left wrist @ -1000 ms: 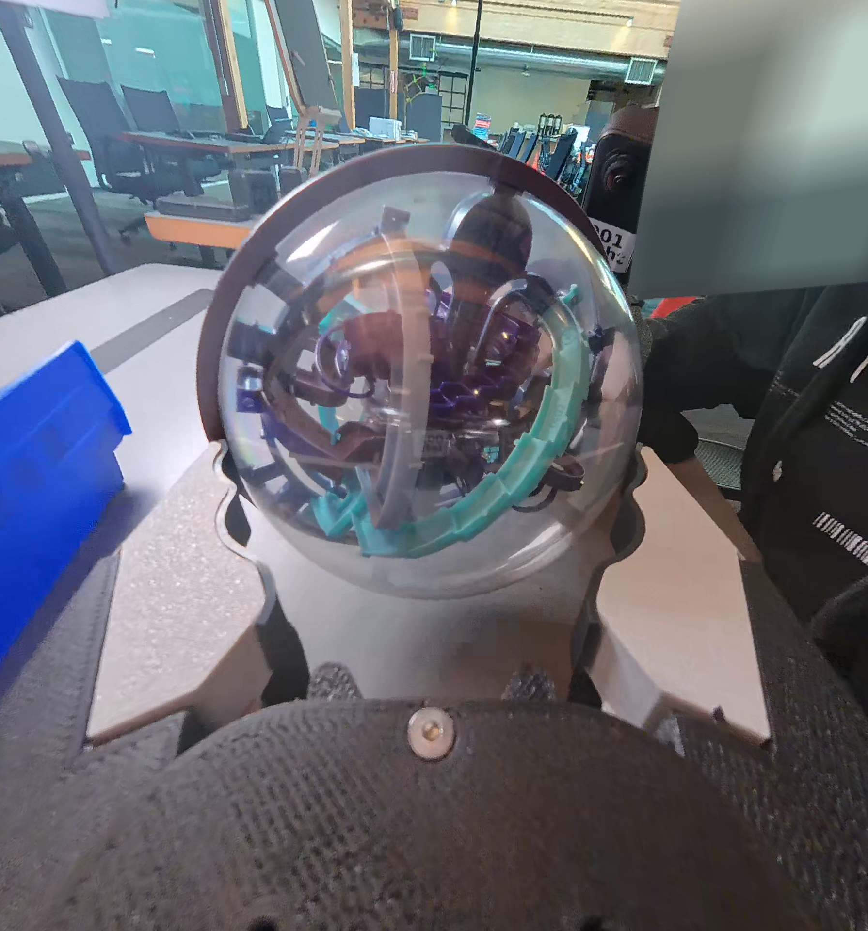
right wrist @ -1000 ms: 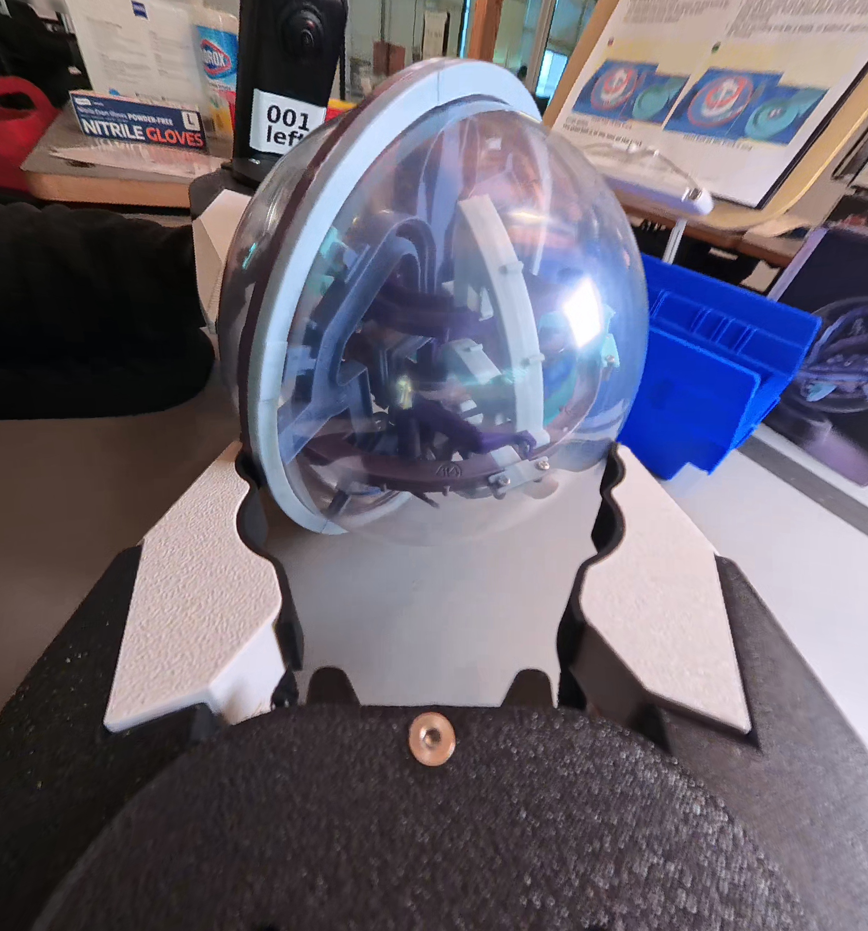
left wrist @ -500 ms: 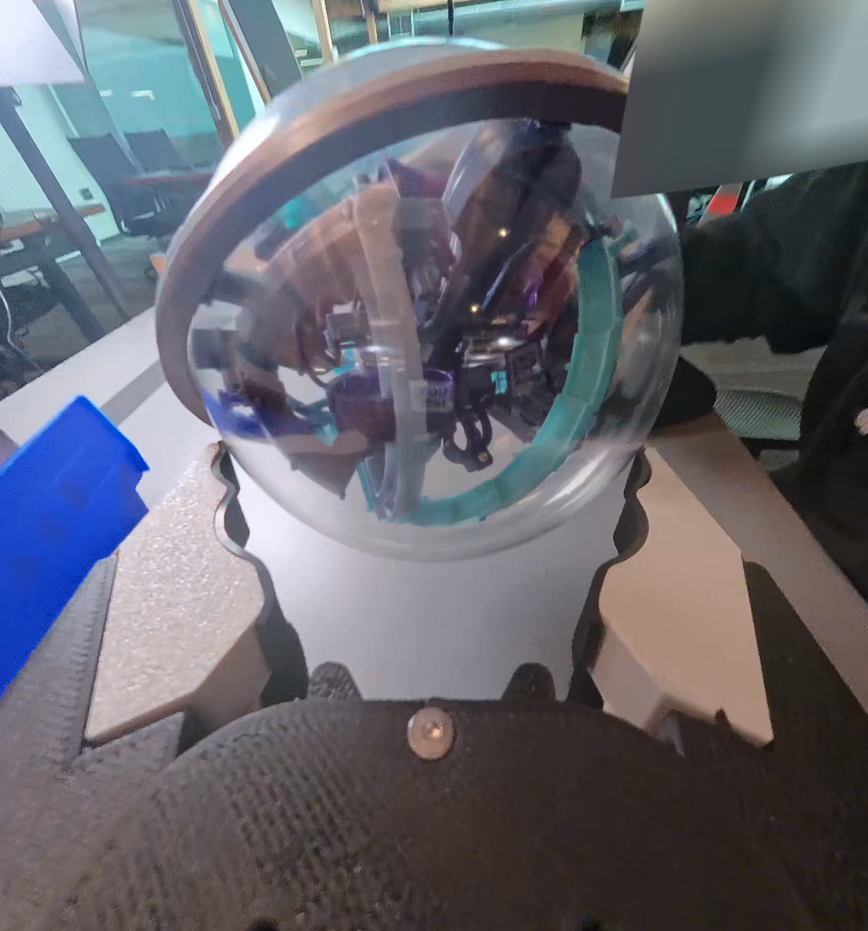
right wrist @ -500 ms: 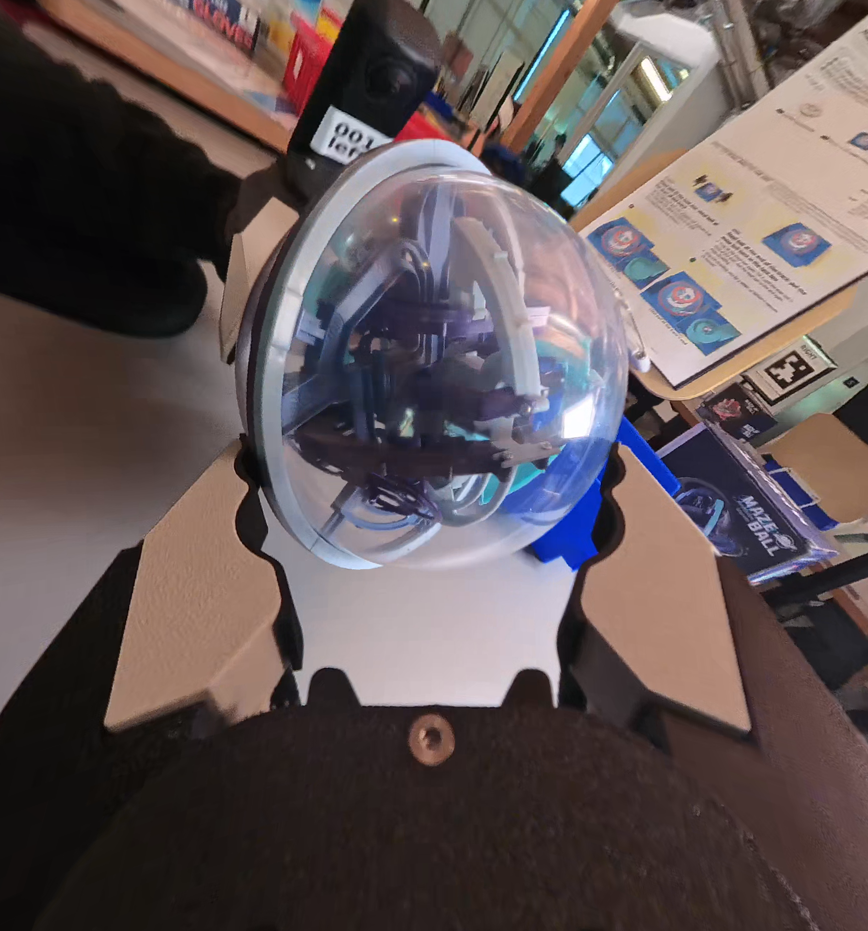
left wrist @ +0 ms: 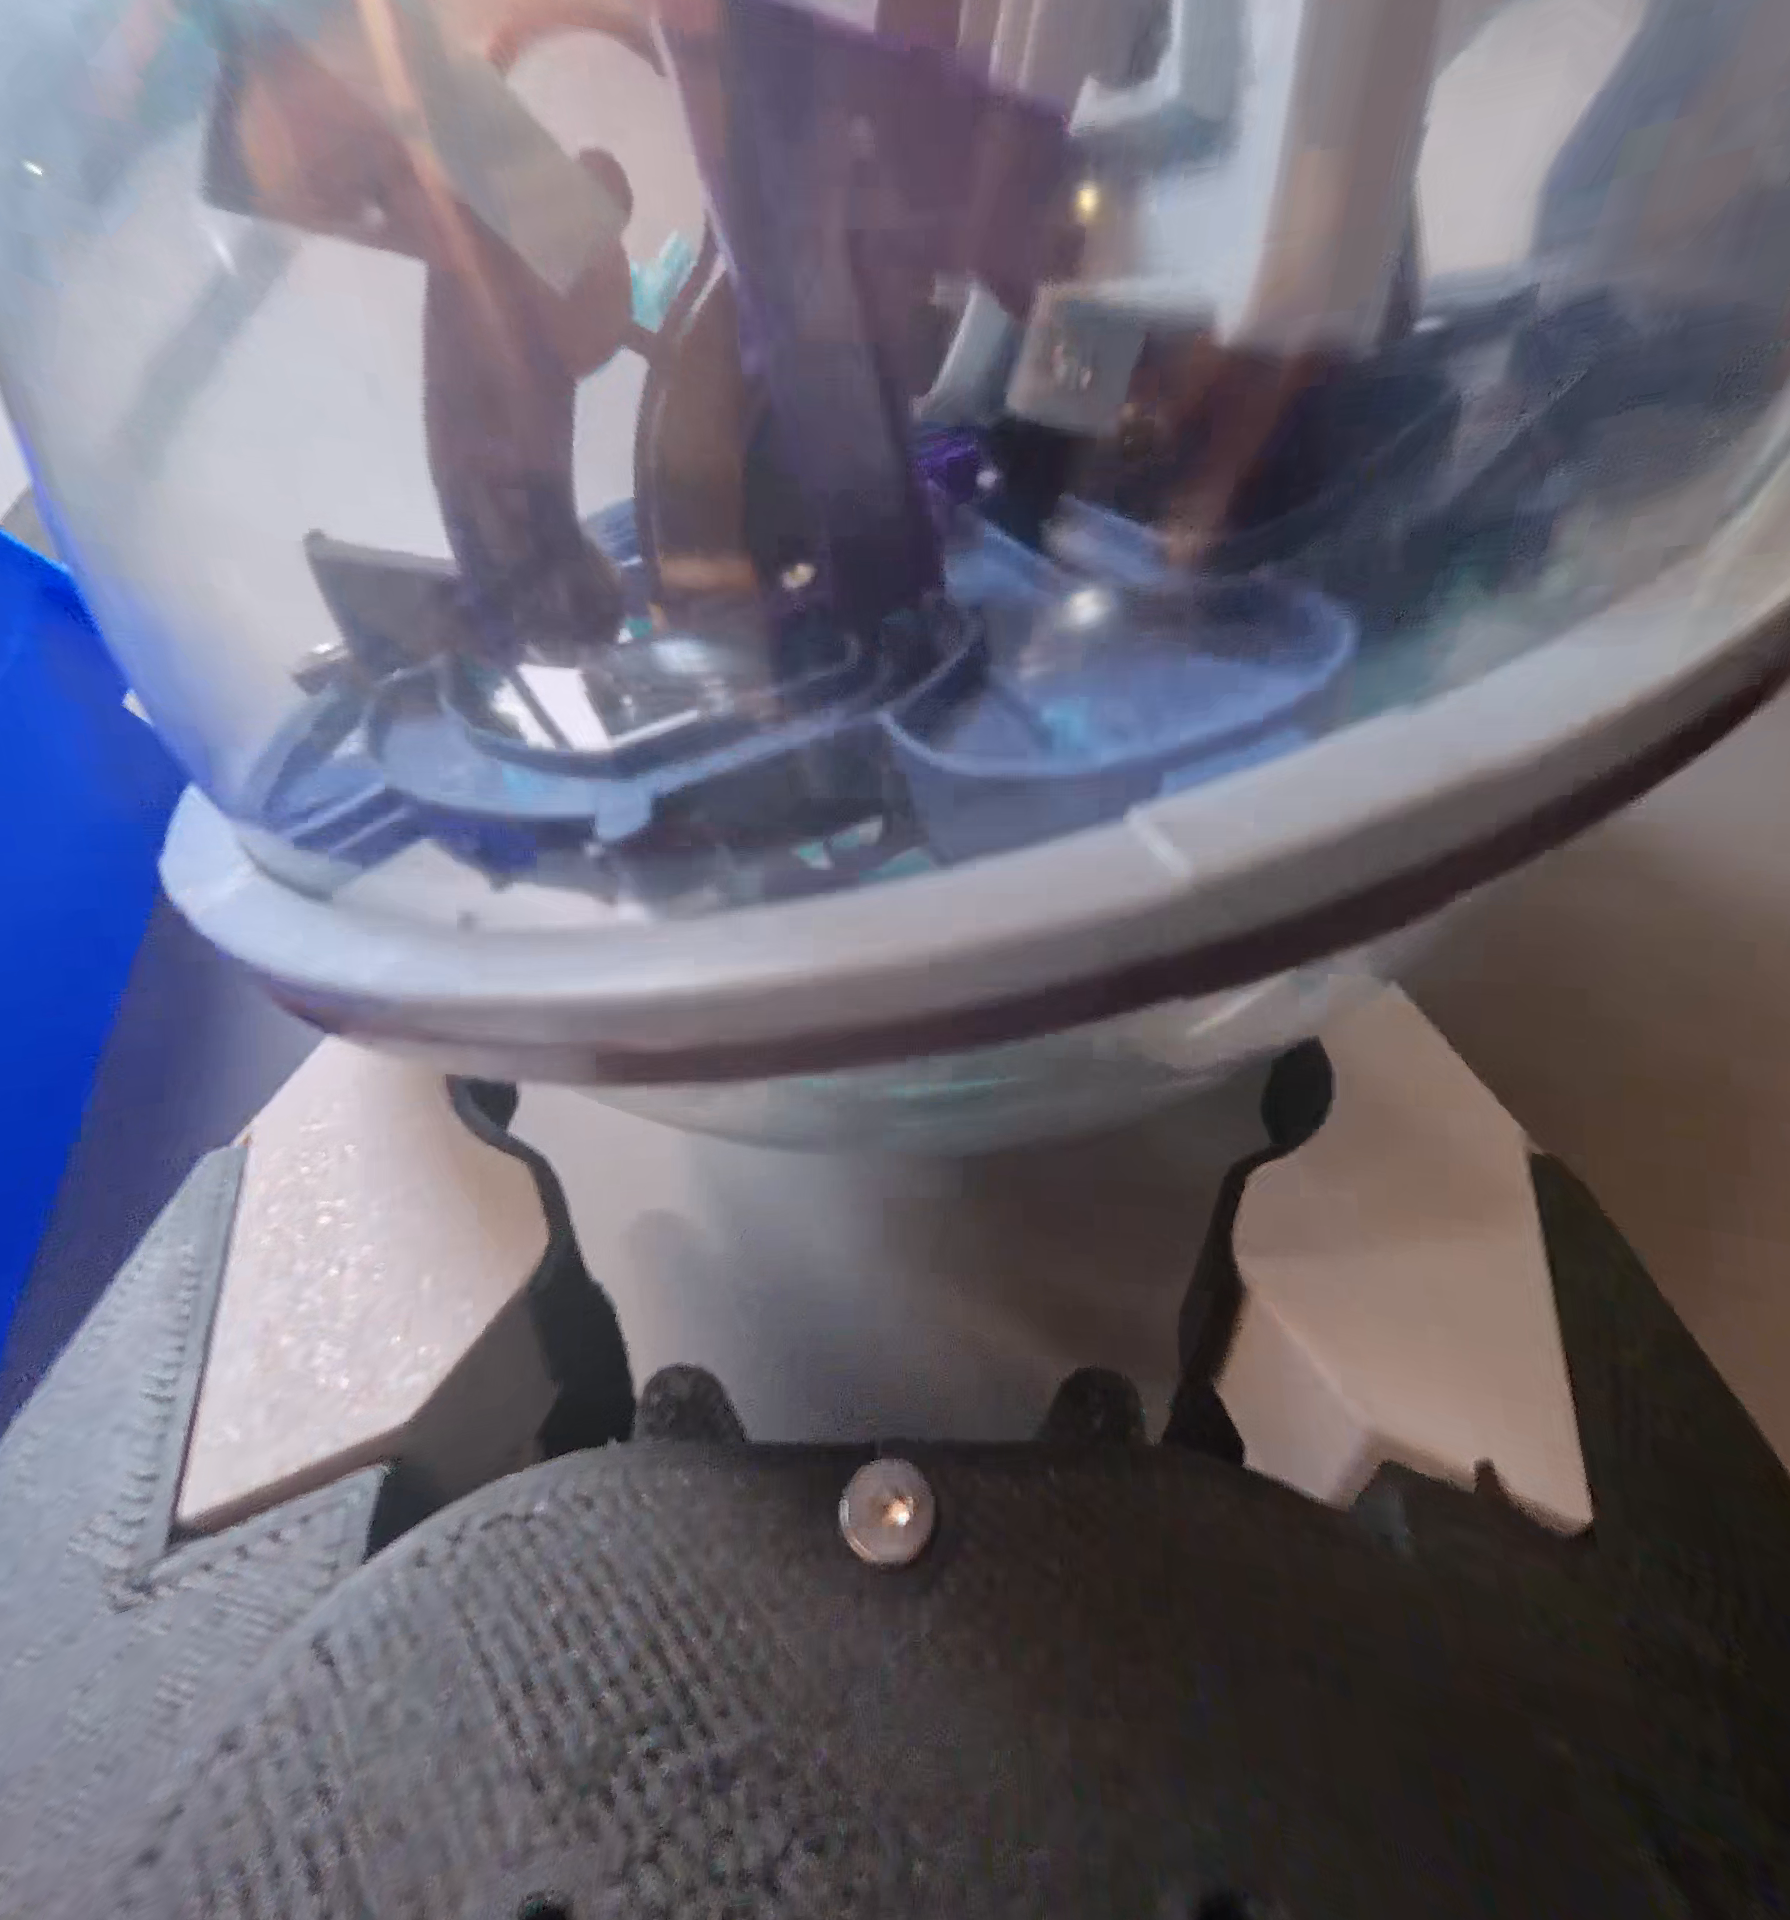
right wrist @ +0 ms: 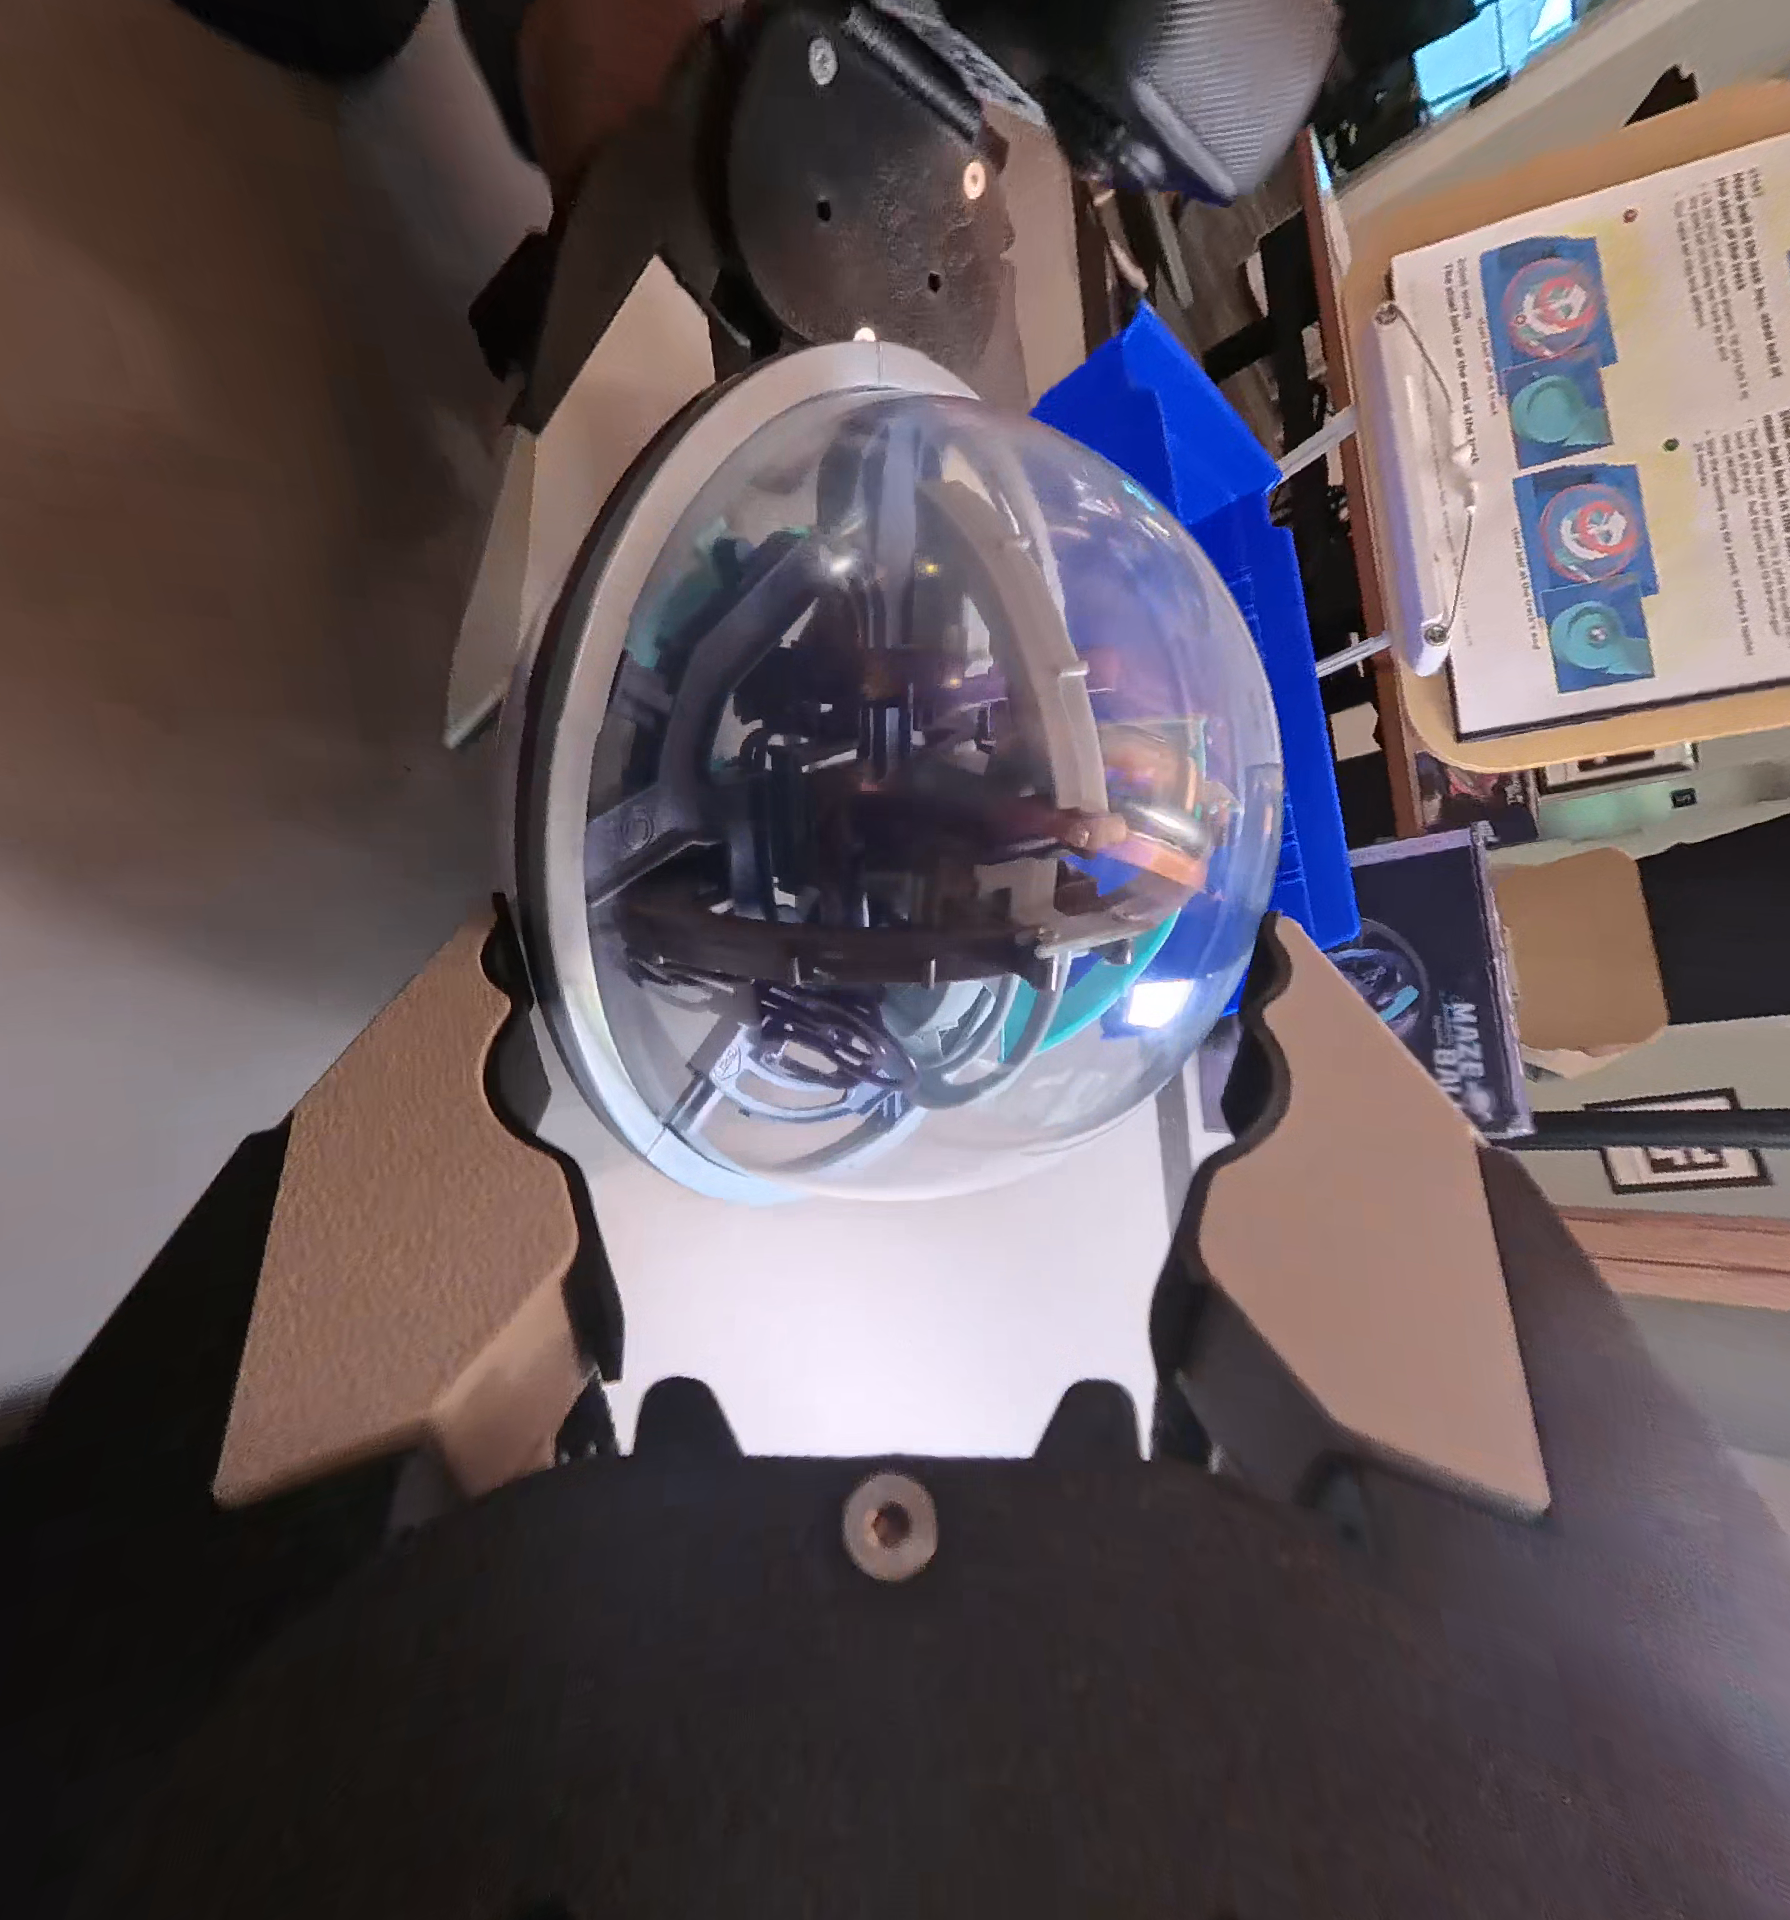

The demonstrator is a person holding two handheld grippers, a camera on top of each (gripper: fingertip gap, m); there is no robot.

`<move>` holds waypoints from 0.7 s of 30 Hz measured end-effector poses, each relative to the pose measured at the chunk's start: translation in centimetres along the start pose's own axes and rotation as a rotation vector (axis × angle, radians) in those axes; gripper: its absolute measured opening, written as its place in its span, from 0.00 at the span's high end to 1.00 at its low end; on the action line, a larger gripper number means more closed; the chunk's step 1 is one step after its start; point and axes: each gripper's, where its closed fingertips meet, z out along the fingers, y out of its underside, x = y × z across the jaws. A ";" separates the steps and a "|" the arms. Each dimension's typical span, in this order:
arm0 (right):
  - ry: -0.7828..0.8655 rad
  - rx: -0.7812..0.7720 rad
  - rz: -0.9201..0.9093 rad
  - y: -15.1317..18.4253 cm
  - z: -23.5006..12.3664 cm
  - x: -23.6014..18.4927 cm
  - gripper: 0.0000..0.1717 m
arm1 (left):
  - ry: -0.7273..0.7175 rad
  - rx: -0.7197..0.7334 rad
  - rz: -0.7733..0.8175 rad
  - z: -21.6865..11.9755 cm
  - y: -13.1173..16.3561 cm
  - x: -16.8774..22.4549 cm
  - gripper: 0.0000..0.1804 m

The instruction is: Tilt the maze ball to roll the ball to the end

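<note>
**Maze ball clamped between two handheld grippers, rolled well over**

The maze ball (right wrist: 901, 790), a clear plastic sphere with a grey equator ring and a tangle of brown, purple, teal and grey tracks inside, is held off the table between the two grippers. In the right wrist view the right gripper (right wrist: 891, 997) has its fingers spread wide around the sphere, and both dark fingertip pads (right wrist: 517, 966) press on it: one on the grey ring side, the other on the clear dome. The ring runs nearly upright in this view, with the room beyond turned on its side.

The left gripper (left wrist: 886, 1091) grips the same ball from the opposite side (in the right wrist view its black body shows above the sphere). In the left wrist view the ball (left wrist: 870, 520) fills the upper frame, blurred, with the grey ring sweeping across low and a dark band beneath it. The left fingers (left wrist: 486, 1112) are spread wide, and their dark tips meet the underside of the sphere just below the ring.

The small ball inside the maze cannot be picked out.

A blue bin (right wrist: 1234, 540) sits behind the sphere, with an instruction sheet on a clipboard (right wrist: 1618, 447) and a dark product box (right wrist: 1431, 997) further off.
</note>
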 end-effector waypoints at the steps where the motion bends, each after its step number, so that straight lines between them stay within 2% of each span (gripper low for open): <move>1: 0.000 -0.028 -0.043 0.2 0.1 -0.1 0.23 | 0.031 0.019 -0.024 -0.2 -0.3 0.4 0.15; 5: -0.006 -0.094 -0.163 0.1 0.5 -0.3 0.23 | 0.092 0.144 -0.111 -3.0 -1.7 0.4 0.13; 10: -0.027 -0.131 -0.290 -0.2 1.1 -0.1 0.24 | 0.047 0.285 -0.136 -5.7 -5.2 -0.3 0.15; 14: -0.048 -0.118 -0.348 -1.1 1.8 0.0 0.24 | -0.023 0.231 -0.126 -4.5 -5.2 -0.8 0.15; 18: -0.023 -0.119 -0.237 -0.2 2.2 1.0 0.25 | -0.070 0.241 -0.220 -4.6 -4.7 -2.0 0.14; 21: -0.041 -0.085 0.054 1.0 1.7 1.2 0.23 | -0.102 0.251 -0.259 -4.6 -4.2 -2.3 0.15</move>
